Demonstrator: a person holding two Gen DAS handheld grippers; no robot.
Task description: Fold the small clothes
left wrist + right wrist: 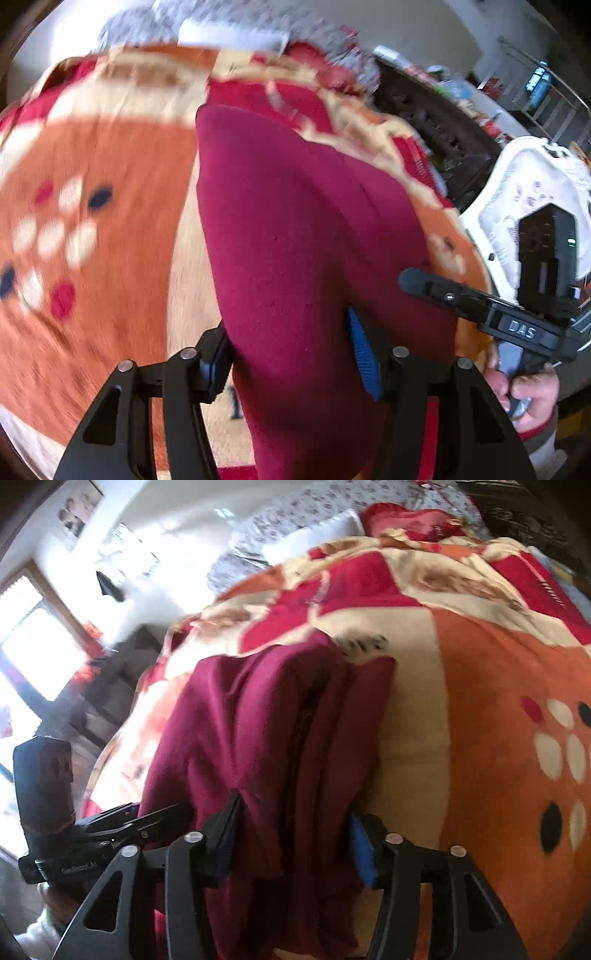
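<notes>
Holding the maroon garment [295, 236] by its near edge with both grippers, you had it draped away from you over the patterned blanket [110, 155] on the bed. In the left wrist view the cloth ran from 6 o'clock up toward 12; the left gripper [295, 354] had its jaws partly closed on a thick bunch of fabric, and the blue pad [362, 354] pressed into the right side of that bunch. In the right wrist view the right gripper [291, 838] likewise held gathered layers between fairly narrow jaws, with folds piling up toward 11 o'clock.

To do this fold well, I judged you needed both corners level and the edge taut between them, so the cloth would lie flat rather than roll. Keeping the pinch on the outer layers only would have helped; a fat bunch tends to leave a lumpy crease. Moving both grippers together at one pace would have kept the edge square.

Both views were motion-blurred, so fine creases could not be read. Both tools pointed forward and downward over the bed. The right tool showed in the left view at 3 o'clock, just beside the garment, your hand [524, 387] wrapped round its handle. The left tool appeared in the right view at 8 o'clock, close alongside.
</notes>
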